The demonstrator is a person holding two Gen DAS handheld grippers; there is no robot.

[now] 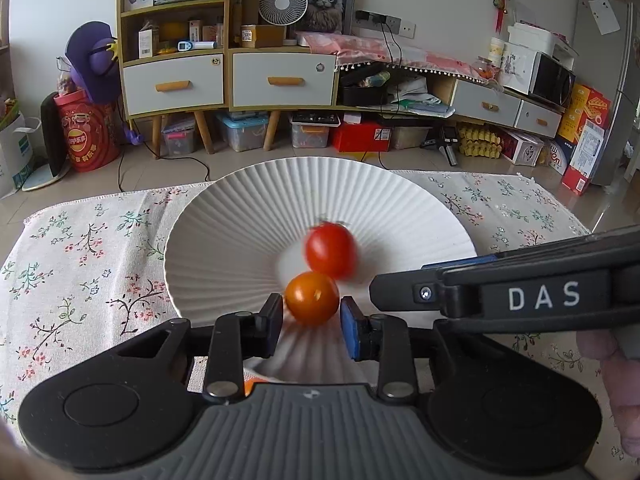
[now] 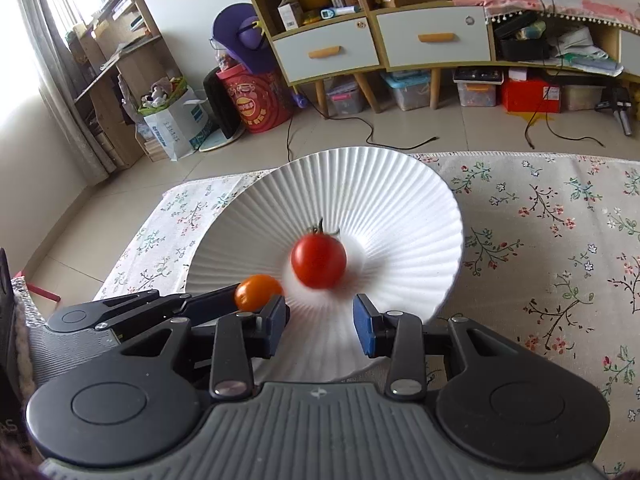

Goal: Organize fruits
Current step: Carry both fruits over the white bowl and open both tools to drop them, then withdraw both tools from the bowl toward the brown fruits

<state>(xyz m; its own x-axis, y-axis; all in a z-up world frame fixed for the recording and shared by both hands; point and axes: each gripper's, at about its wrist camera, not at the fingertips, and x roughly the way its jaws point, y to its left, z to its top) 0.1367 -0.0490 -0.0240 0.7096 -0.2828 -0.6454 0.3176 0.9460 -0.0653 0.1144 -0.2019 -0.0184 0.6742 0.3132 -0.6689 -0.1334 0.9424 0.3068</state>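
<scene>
Left wrist view: the left tongs (image 1: 311, 322) hang over the near rim of a white ribbed plate (image 1: 240, 216) that sits on a flowered cloth (image 1: 80, 248) covering the worktop. An orange cherry tomato (image 1: 312, 298) lies between the two pads; the left pad looks to be at its skin, while a thin gap shows at the right pad, so the tongs stand slightly apart and not clamped on it. Just beyond the tips, a red cherry tomato (image 1: 330, 250), blurred, rests in the plate's hollow, touching or nearly touching the orange one. The right tongs' black arm reaches in from the right.

Right wrist view: the right tongs (image 2: 320, 324) stand narrowly apart and empty over the plate's (image 2: 400, 208) near edge. The red tomato (image 2: 319, 261) lies ahead of the tips, free of both pads. The orange tomato (image 2: 256, 291) sits to their left, at the left tongs' tip.
</scene>
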